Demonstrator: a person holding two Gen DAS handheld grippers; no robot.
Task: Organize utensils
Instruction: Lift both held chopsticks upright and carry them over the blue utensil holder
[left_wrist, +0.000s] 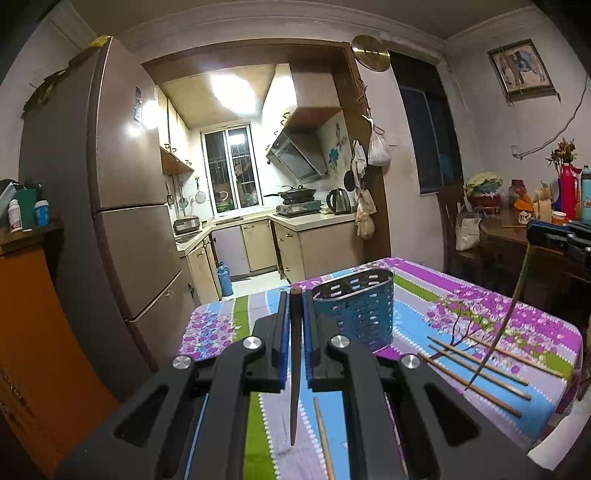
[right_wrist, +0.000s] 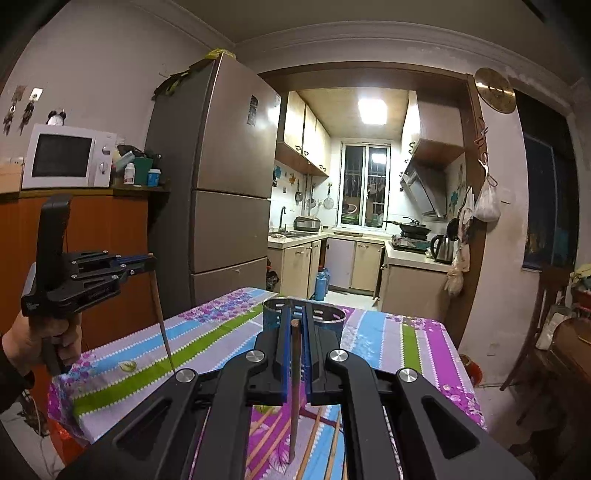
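Note:
My left gripper (left_wrist: 295, 300) is shut on a dark chopstick (left_wrist: 294, 369) that hangs down between its fingers, high above the table. A blue perforated utensil holder (left_wrist: 356, 314) with a metal rim stands just ahead and to the right. At the right edge my right gripper (left_wrist: 537, 230) holds a second chopstick (left_wrist: 511, 314) that slants down. In the right wrist view, my right gripper (right_wrist: 296, 314) is shut on that chopstick (right_wrist: 295, 376), with the holder (right_wrist: 332, 317) behind its fingers. The left gripper (right_wrist: 150, 260) hangs its chopstick (right_wrist: 160, 317) at the left, in a hand (right_wrist: 22, 343).
Several loose chopsticks (left_wrist: 480, 363) lie on the flowered tablecloth (left_wrist: 461, 291) right of the holder, and one more chopstick (left_wrist: 323, 435) lies below my left gripper. A fridge (left_wrist: 122, 221) stands left of the table, a dark wooden table (left_wrist: 517, 236) with bottles to the right.

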